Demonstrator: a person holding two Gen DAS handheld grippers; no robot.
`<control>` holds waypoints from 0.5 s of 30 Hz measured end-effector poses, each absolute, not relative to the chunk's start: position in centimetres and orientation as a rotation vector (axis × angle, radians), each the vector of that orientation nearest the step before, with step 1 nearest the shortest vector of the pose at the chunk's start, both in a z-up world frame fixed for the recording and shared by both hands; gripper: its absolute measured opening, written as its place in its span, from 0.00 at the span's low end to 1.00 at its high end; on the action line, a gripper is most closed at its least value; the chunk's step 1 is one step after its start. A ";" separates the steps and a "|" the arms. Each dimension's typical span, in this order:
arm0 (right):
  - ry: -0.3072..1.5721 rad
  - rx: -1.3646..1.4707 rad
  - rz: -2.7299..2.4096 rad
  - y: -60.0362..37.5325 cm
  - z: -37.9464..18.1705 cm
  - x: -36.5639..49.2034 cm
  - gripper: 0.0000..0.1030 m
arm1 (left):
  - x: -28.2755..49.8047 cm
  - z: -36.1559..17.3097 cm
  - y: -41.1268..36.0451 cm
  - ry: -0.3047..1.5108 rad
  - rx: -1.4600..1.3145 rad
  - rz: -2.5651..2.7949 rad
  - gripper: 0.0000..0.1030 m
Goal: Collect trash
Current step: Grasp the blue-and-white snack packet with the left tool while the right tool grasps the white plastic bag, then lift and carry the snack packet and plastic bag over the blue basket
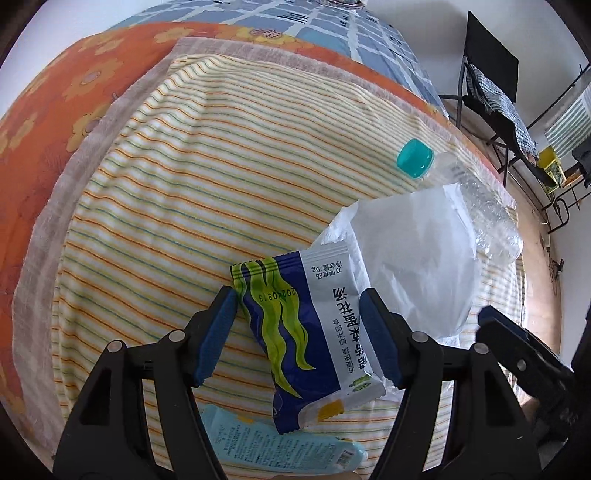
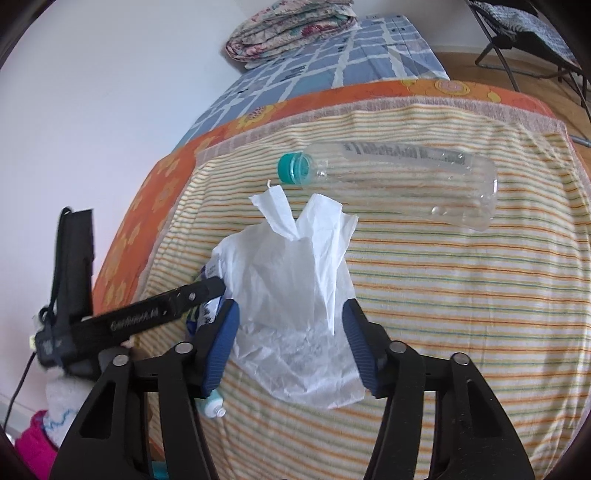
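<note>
A clear plastic bottle with a teal cap [image 2: 391, 181] lies on its side on the striped cream towel [image 1: 192, 177] spread over the bed; it looks empty, apart from a few droplets inside.

Just beside its neck sits a crumpled white tissue [image 2: 295, 295], and partly under the tissue's edge lies a blue and white snack packet with green wavy stripes [image 1: 306, 332]. A pale blue flat wrapper [image 1: 280, 443] lies close to the packet's lower end.

The left hand-held gripper [image 1: 299, 336] has its blue pads apart on either side of the snack packet; whether they touch its edges cannot be told. The right hand-held gripper [image 2: 291, 332] stands apart around the tissue, pads just beside the paper, not visibly pressing on it. The two grippers crowd each other: the left one's black finger reaches to the tissue's left edge.

Only the right wrist view shows the whole bottle, a folded floral quilt [image 2: 291, 29] at the far end of the bed and a small white tube [image 2: 212, 408] beneath the left pad. Only the left wrist view shows the packet's print and a black folding chair [image 1: 491, 85] on the wooden floor.
</note>
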State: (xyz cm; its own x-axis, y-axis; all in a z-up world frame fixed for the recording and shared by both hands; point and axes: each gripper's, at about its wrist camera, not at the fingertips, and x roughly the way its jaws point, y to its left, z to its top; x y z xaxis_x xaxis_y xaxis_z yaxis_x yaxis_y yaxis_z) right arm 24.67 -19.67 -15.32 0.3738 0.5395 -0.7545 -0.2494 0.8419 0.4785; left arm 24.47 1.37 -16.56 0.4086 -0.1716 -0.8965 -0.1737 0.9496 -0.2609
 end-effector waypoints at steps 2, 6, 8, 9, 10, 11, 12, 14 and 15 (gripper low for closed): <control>1.088 0.300 0.511 -19.3 -15.8 25.1 0.51 | 24.3 -16.6 1.6 1.151 -0.344 -0.004 0.69; 1.100 0.276 0.501 -18.5 -16.4 25.6 0.45 | 23.9 -16.5 2.2 1.139 -0.346 -0.010 0.67; 1.114 0.255 0.495 -18.1 -16.8 25.9 0.32 | 23.8 -16.5 2.4 1.134 -0.346 -0.013 0.67; 1.118 0.251 0.495 -18.0 -16.9 26.0 0.24 | 23.7 -16.4 2.5 1.131 -0.349 -0.015 0.66; 1.119 0.252 0.499 -17.9 -17.1 26.1 0.19 | 23.6 -16.3 2.6 1.128 -0.353 -0.013 0.66; 1.120 0.254 0.504 -17.9 -17.2 26.1 0.07 | 23.4 -16.2 2.8 1.125 -0.358 -0.013 0.66; 1.117 0.258 0.509 -17.9 -17.2 26.0 0.06 | 23.3 -16.1 3.1 1.122 -0.362 -0.012 0.66; 1.097 0.261 0.517 -18.0 -16.8 25.9 0.03 | 23.1 -16.0 3.6 1.115 -0.372 -0.008 0.66; 1.086 0.259 0.521 -18.0 -16.5 25.7 0.02 | 23.0 -15.8 3.9 1.112 -0.380 -0.006 0.66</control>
